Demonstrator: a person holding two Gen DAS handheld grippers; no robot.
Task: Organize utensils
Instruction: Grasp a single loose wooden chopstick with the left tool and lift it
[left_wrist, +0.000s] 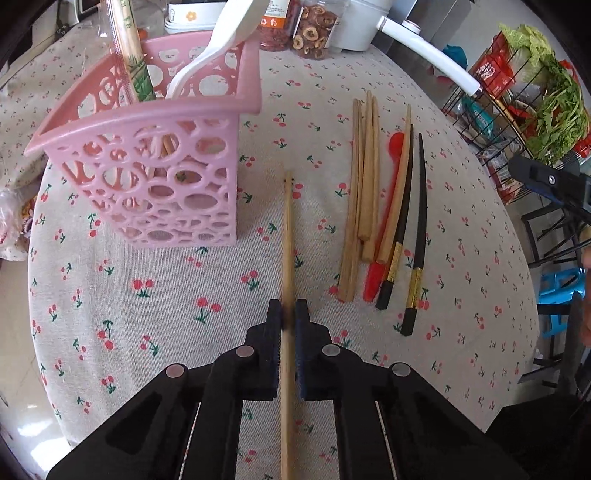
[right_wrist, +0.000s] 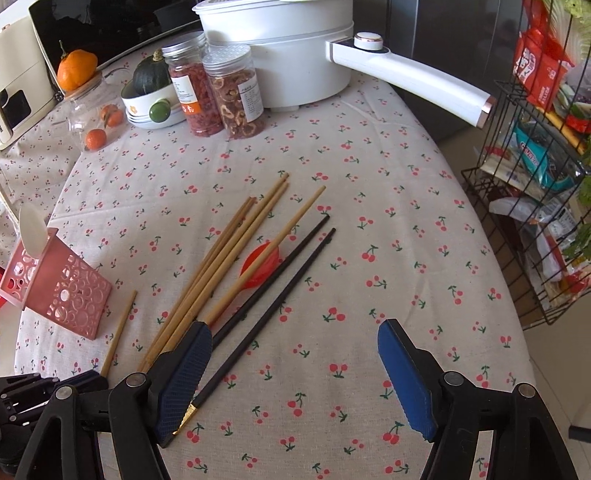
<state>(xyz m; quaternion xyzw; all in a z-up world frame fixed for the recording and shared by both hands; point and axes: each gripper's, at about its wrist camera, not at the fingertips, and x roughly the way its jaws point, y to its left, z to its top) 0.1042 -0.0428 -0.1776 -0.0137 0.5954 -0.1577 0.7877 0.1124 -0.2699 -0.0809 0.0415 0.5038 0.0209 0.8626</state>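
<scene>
your left gripper has its two pads pressed tight on a single bamboo chopstick, which runs straight forward between the fingers, its tip pointing out over the cherry-print tablecloth just right of the pink basket. the chopstick looks slightly blurred, and you can't tell from the left wrist view whether its tip touches the cloth. the pink basket stands upright to your left front, already holding a white spoon and a wrapped pair of chopsticks that lean out above its rim.

your right gripper is spread wide with nothing between its blue pads, hanging above the cloth. its left finger sits over the near ends of the loose pile: a bundle of bamboo chopsticks fanned side by side, a red spoon lying under one of them, and two black chopsticks with gold bands lying just right of the spoon. all of these rest flat on the cloth, well apart from the basket.

at the far edge of the table you have two jars of dried fruit beside a white electric pot, and a wire rack stands off the right side.
</scene>
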